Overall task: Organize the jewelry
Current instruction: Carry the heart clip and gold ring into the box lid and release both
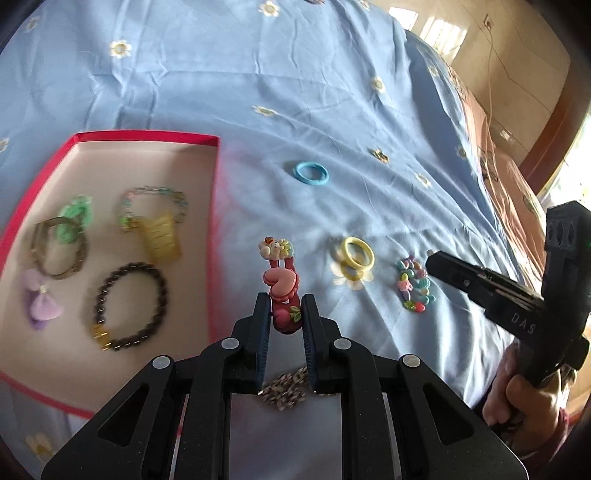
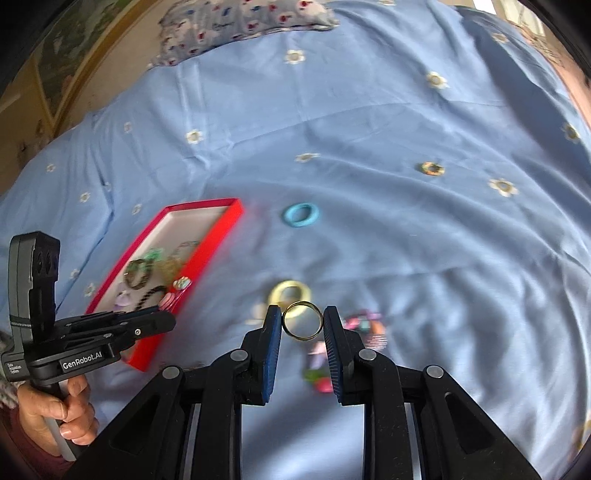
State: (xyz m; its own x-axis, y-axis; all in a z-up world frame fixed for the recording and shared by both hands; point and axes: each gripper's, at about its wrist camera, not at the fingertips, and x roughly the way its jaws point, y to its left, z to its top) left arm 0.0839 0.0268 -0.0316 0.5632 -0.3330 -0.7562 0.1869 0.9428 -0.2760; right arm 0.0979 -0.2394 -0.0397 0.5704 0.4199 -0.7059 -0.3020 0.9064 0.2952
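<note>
My left gripper point(image 1: 284, 312) is shut on a pink hair clip point(image 1: 282, 286) with a heart and flower charms, held above the blue bedsheet just right of the red tray point(image 1: 147, 138). The tray holds several bracelets and hair pieces, among them a dark bead bracelet point(image 1: 127, 306) and a yellow claw clip point(image 1: 160, 236). My right gripper point(image 2: 301, 321) is shut on a gold ring point(image 2: 302, 320), lifted over the sheet. A yellow hair tie point(image 1: 356, 253), a blue hair tie point(image 1: 310, 172) and a colourful bead bracelet point(image 1: 413, 284) lie on the sheet.
A small patterned ring point(image 2: 431, 168) lies far out on the sheet. A silver chain point(image 1: 284, 387) rests under my left gripper. A floral pillow point(image 2: 243, 22) sits at the bed's far end. A person's hands hold both gripper handles.
</note>
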